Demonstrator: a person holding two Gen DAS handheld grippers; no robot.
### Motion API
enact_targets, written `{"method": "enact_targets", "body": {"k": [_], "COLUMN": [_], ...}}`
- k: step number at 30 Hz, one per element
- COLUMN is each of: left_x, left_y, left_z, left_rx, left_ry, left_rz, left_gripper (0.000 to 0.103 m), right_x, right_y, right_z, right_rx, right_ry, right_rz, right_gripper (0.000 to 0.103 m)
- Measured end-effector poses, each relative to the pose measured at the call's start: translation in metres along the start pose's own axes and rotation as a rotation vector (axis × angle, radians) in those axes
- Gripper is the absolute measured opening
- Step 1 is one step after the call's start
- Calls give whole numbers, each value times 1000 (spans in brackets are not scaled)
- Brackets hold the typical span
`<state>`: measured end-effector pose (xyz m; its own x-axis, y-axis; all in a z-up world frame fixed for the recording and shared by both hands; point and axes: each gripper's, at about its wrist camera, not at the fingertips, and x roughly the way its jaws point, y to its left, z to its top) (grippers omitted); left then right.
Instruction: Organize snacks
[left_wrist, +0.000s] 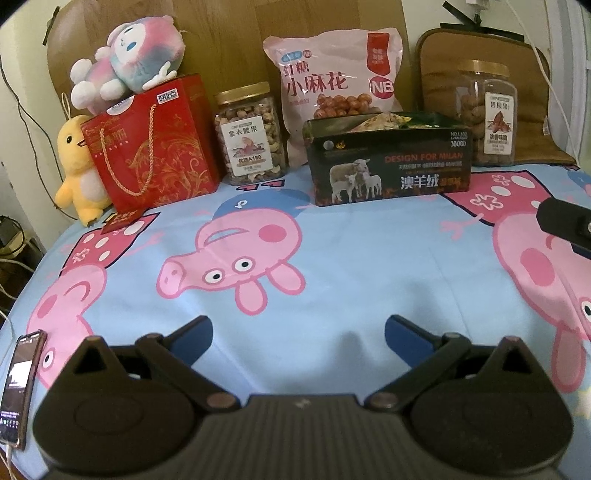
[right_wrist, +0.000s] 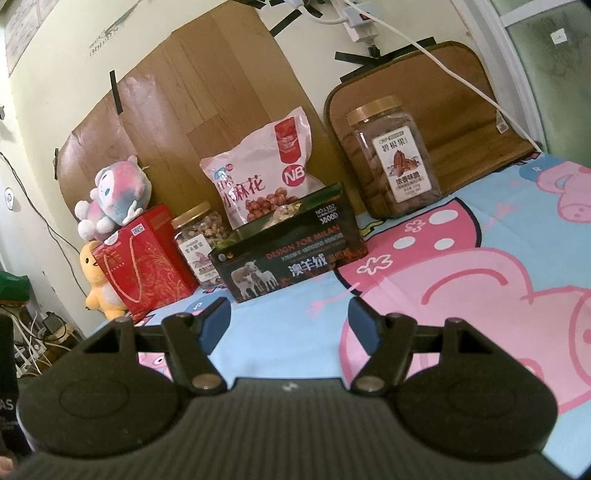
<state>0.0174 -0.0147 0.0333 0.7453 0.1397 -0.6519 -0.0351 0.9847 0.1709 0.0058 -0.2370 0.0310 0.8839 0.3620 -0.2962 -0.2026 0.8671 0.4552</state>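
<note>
Snacks line the wall for reach: dark open cardboard box (left_wrist: 388, 162) central on the cartoon-print bed sheet (left_wrist: 332, 258); left gripper (left_wrist: 298, 334) and right gripper (right_wrist: 289, 320) fingers released, empty.

Two upright nut jars (left_wrist: 250, 134) (left_wrist: 487, 112), pink snack bag (left_wrist: 334, 88) — behind open black box (left_wrist: 389, 162).
</note>
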Motion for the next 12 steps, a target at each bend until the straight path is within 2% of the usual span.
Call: {"method": "enact_targets", "body": {"k": [12], "left_x": [3], "left_y": [-2], "left_z": [0], "left_rx": [8], "left_ry": [3], "left_rz": [-37], "left_gripper": [103], "right_x": [1], "right_y": [-1], "right_z": [0], "right_rx": [-1], "right_ry": [0], "right_rz": [-2], "right_gripper": [73]}}
